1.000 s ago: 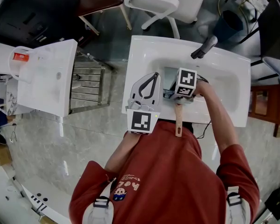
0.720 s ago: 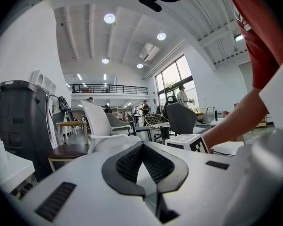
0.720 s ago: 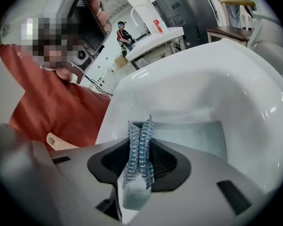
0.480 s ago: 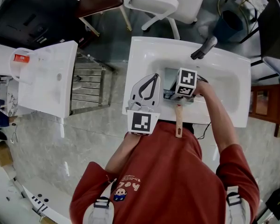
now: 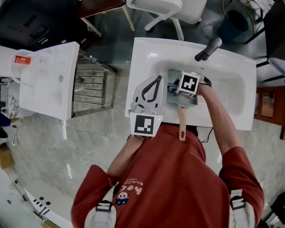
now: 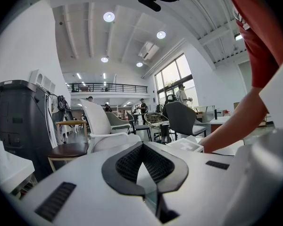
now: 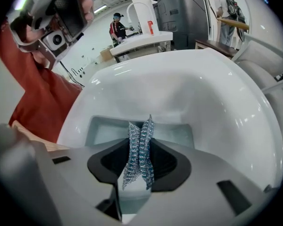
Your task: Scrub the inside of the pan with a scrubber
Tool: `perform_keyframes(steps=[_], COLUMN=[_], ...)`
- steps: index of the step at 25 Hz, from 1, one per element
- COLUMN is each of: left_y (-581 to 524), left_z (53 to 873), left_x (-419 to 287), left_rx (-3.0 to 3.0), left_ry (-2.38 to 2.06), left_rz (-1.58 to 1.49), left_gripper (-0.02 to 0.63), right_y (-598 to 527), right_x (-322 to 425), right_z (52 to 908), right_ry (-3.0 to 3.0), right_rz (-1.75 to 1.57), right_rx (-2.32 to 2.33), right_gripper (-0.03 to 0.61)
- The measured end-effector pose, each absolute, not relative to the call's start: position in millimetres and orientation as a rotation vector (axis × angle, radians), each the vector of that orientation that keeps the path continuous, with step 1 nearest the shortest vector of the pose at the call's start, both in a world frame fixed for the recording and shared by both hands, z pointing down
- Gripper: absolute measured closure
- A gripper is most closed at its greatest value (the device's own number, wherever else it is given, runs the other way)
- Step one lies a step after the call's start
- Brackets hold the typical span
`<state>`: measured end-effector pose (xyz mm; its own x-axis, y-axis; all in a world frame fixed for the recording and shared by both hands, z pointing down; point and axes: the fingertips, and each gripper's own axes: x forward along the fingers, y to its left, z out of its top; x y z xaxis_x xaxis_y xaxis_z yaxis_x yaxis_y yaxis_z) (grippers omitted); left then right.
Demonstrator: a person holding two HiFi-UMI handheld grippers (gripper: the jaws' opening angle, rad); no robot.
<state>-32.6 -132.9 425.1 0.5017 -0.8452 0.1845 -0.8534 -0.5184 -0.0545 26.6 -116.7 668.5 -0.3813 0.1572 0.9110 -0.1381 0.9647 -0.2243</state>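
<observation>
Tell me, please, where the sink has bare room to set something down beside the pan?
The sink is bare to the right of the pan, out to its right rim. The strip between pan and faucet is narrow. The left is crowded: the left gripper hangs over that rim, and the wooden handle crosses the front edge.

Your right gripper [image 5: 176, 88] shifted slightly away from you, deeper across pan [image 5: 173, 75]. Its marker cube [image 5: 188, 84] tipped: one face toward head view now, two before. Scrubber [image 7: 139, 149], clamped in jaws, moved along toward pan's far edge.
</observation>
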Motion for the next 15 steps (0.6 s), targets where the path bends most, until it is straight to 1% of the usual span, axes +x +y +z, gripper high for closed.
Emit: perform_keyframes(steps=[9,15], left_y=[-132.8,-133.8], left_z=[425.4,429.5], left_x=[-29.6,-32.5], left_rx=[2.691,2.708], left_ry=[-1.51,-1.518], left_rz=[0.292,0.313], left_gripper=[0.603,0.603], right_y=[-161.4,-163.6], right_x=[28.2,26.3], right_z=[703.4,706.1], right_ry=[-1.861,-1.843], right_rz=[0.072,0.053], right_rx=[0.273,0.271], right_gripper=[0.44,0.439])
